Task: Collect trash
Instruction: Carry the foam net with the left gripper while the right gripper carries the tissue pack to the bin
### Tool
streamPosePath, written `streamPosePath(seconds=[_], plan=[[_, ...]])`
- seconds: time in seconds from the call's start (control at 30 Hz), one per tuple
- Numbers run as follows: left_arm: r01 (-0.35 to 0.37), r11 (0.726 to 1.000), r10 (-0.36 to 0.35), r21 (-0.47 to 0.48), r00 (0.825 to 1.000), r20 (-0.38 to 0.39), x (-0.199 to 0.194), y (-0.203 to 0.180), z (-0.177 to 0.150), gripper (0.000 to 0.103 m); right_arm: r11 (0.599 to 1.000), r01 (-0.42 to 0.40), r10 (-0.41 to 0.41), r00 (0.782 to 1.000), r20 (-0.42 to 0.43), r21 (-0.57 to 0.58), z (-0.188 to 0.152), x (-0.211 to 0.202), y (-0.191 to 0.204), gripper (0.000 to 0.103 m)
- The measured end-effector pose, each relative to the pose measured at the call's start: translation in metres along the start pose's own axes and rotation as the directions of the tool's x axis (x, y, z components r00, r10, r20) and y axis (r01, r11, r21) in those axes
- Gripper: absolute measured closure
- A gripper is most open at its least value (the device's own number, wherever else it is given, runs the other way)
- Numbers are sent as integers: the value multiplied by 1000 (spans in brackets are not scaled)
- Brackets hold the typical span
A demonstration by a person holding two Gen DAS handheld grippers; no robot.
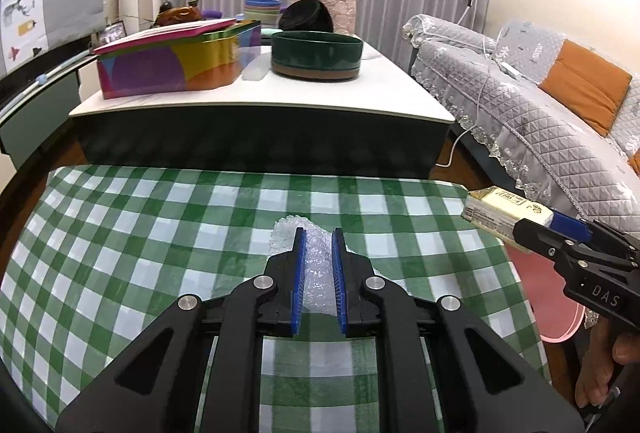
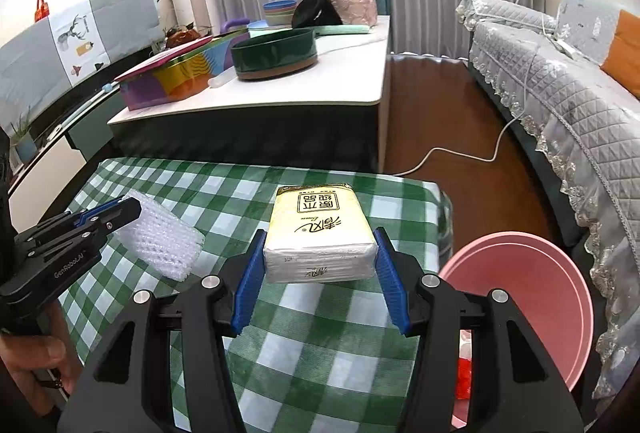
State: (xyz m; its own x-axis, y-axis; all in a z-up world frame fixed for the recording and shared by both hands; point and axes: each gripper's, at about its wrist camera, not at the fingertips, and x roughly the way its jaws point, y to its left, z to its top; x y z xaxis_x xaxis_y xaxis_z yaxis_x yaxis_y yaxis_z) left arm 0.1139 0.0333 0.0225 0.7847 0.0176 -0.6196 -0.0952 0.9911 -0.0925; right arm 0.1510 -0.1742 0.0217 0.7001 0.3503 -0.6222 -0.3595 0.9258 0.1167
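Note:
My left gripper (image 1: 319, 239) is shut on a white foam net sleeve (image 1: 316, 269), held above the green checked tablecloth (image 1: 140, 225). The right wrist view shows that sleeve (image 2: 164, 245) at the left, sticking out past the left gripper (image 2: 128, 211). Between the blue pads of my right gripper (image 2: 320, 247) sits a yellow-and-white tissue pack (image 2: 320, 233), gripped by its sides and lifted off the cloth. In the left wrist view the pack (image 1: 500, 215) pokes out at the right. A pink bin (image 2: 528, 297) stands on the floor to the right of the table, with red scraps inside.
Beyond the checked table stands a white-topped coffee table (image 1: 400, 93) with a colourful tin (image 1: 172, 65), a dark green round box (image 1: 316, 53) and bowls. A grey quilted sofa (image 1: 540, 105) runs along the right. A white cable (image 2: 460, 157) lies on the wooden floor.

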Motion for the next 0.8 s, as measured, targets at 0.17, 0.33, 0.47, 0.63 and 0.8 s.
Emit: streamPosePath(seconds=[0.17, 0.33, 0.47, 0.63, 0.8], plan=[[16, 1000, -16, 12, 1000, 5, 1, -12, 1, 90, 1000, 15, -15, 1000, 16, 11, -1, -11, -10, 50], [31, 999, -31, 26, 1000, 0, 4, -28, 1, 90, 999, 38, -39, 999, 38, 26, 0, -24, -25, 50], [47, 998, -47, 37, 999, 3, 5, -42, 3, 90, 998, 59, -60, 997, 50, 37, -2, -34, -38, 50], [75, 996, -75, 50, 997, -2, 9, -62, 4, 90, 995, 85, -88, 994, 66, 50, -4, -48, -54, 50], [104, 993, -103, 65, 995, -7, 14, -83, 5, 90, 991, 112, -117, 990, 82, 67, -7, -60, -71, 50]])
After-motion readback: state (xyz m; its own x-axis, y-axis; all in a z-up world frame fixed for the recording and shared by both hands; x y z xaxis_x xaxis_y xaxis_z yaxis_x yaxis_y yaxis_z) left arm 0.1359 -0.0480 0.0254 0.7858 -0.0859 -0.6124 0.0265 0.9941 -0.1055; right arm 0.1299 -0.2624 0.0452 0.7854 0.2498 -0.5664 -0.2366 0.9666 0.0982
